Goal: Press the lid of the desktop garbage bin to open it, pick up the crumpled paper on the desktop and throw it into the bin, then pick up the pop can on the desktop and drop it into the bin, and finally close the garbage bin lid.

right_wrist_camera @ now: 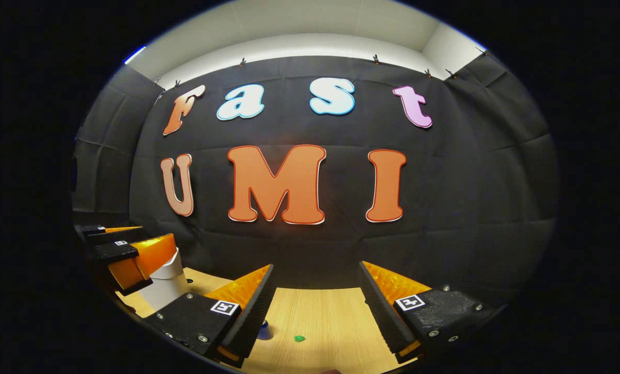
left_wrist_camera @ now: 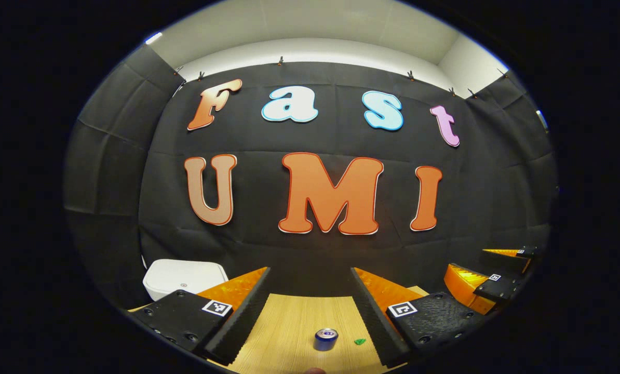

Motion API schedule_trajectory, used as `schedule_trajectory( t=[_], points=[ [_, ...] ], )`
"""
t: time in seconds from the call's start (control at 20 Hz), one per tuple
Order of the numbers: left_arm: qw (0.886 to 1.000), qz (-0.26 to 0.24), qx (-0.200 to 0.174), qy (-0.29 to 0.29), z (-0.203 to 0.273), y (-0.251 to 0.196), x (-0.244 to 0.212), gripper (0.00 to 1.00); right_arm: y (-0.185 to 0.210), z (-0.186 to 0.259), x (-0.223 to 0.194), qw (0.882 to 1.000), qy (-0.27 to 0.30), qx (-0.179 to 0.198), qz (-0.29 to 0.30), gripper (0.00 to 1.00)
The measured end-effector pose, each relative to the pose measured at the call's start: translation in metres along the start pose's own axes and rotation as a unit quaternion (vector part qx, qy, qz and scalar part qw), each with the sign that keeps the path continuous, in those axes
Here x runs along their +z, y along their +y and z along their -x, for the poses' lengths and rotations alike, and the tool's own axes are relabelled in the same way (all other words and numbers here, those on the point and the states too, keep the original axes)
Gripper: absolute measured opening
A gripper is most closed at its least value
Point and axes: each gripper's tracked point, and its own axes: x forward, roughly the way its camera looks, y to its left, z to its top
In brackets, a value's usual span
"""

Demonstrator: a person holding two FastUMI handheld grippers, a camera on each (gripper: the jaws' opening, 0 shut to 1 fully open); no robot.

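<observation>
Pale wood grain marks the worktop [left_wrist_camera: 294, 322] in the left gripper view, where we see our left hand-held gripper [left_wrist_camera: 310, 317] with its jaws spread wide and nothing between them. Between the two fingers, well ahead on the worktop, stands the can [left_wrist_camera: 325, 339], upright, with a small green scrap [left_wrist_camera: 360, 341] just beside it on its right; we cannot tell what the scrap is. At the left edge, behind the left finger, the white bin [left_wrist_camera: 183, 278] sits with its lid down. At the far right we see the right hand-held gripper [left_wrist_camera: 502, 270], held above the worktop's edge, its fingers apart. In the right gripper view the right hand-held gripper [right_wrist_camera: 315, 311] is likewise wide, gripping nothing. The can [right_wrist_camera: 264, 330] shows low beside its left finger, partly hidden by it, and the green scrap [right_wrist_camera: 299, 338] lies near it on the worktop [right_wrist_camera: 320, 311], between the fingers. At the left of this view the left hand-held gripper [right_wrist_camera: 118, 246] hangs in front of the bin [right_wrist_camera: 167, 283], covering its upper part, so from here we cannot tell how the lid stands. We cannot make out any crumpled paper with certainty in either view.
</observation>
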Motion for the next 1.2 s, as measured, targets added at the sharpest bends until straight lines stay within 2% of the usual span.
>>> schedule_trajectory(
  t=[0.15,0.45,0.6,1.0,1.2],
  points=[
    [1.0,-0.001,-0.003,0.002,-0.004,0.005,-0.001,0.93,0.005,-0.003,0.0,1.0,-0.001,-0.002,0.003,0.93],
    [1.0,0.0,0.012,-0.001,-0.006,0.023,-0.001,0.93,0.013,-0.008,-0.007,1.0,0.006,0.003,0.008,0.93],
    [1.0,-0.007,0.005,-0.003,-0.005,0.024,0.002,0.93,0.015,-0.012,-0.011,1.0,0.011,0.003,0.005,0.93],
    [0.999,-0.03,0.039,-0.024,-0.01,0.059,0.017,0.92,0.026,-0.021,-0.018,1.0,0.02,0.012,0.008,0.93],
    [0.998,-0.021,0.056,-0.038,-0.013,0.087,0.038,0.92,0.033,-0.025,-0.019,1.0,0.023,0.018,0.007,0.93]
  ],
)
